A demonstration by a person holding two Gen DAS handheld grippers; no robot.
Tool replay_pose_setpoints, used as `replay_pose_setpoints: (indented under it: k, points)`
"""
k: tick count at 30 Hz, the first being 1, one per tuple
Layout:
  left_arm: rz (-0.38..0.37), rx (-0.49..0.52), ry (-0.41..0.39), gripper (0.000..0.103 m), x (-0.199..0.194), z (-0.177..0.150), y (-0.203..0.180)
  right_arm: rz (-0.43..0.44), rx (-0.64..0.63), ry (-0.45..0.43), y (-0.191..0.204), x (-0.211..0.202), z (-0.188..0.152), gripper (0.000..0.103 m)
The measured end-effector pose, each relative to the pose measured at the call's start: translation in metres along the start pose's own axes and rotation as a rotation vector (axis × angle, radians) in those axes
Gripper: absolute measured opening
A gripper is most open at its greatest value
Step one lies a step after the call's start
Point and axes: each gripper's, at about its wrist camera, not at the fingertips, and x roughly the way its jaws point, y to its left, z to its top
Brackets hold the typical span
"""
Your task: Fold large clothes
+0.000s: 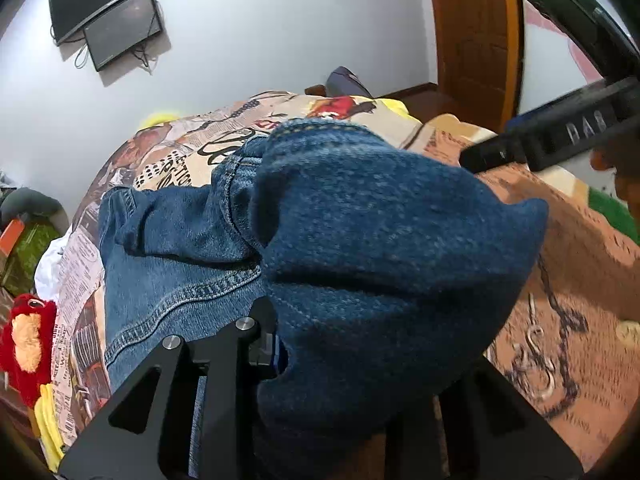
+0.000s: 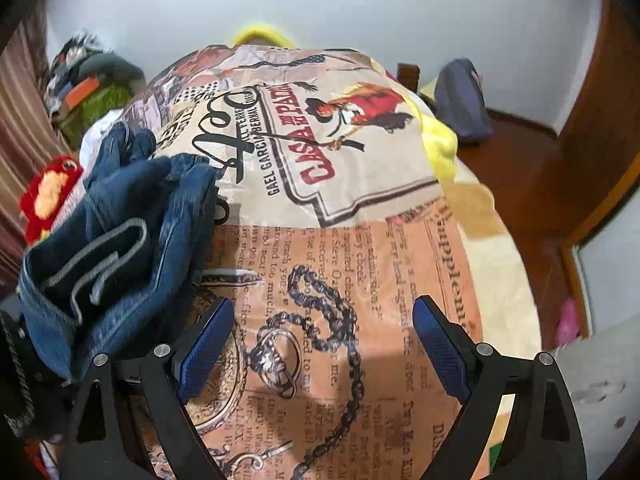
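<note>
We hold the left gripper point(image 1: 280, 360) clamped on a fold of the blue denim garment point(image 1: 360, 240), whose bulk drapes over the fingers and hides the far one. The garment lies bunched on the printed bedspread point(image 2: 320, 220), toward the left side of the bed in the right wrist view. Our right gripper point(image 2: 324, 352) stands wide, blue pads point(image 2: 440, 352) apart, with nothing between them, above the chain print. A red plush toy point(image 2: 48, 196) sits beside the bed.
</note>
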Motion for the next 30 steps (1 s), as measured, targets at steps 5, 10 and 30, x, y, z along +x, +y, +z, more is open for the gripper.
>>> replay_pose_setpoints:
  k: [5,10,30]
  points:
    - [0.019,0.028,0.052,0.028,-0.009,-0.003,-0.007,0.030,0.018,-0.015,0.003,-0.011,-0.001,0.090]
    - [0.047,0.042,0.103,0.052,-0.010,-0.009,-0.009,0.063,-0.014,-0.051,0.021,-0.031,0.003,0.090]
    - [0.056,-0.180,0.009,0.087,-0.096,-0.029,0.080,0.235,-0.155,-0.101,0.118,-0.052,0.016,0.090]
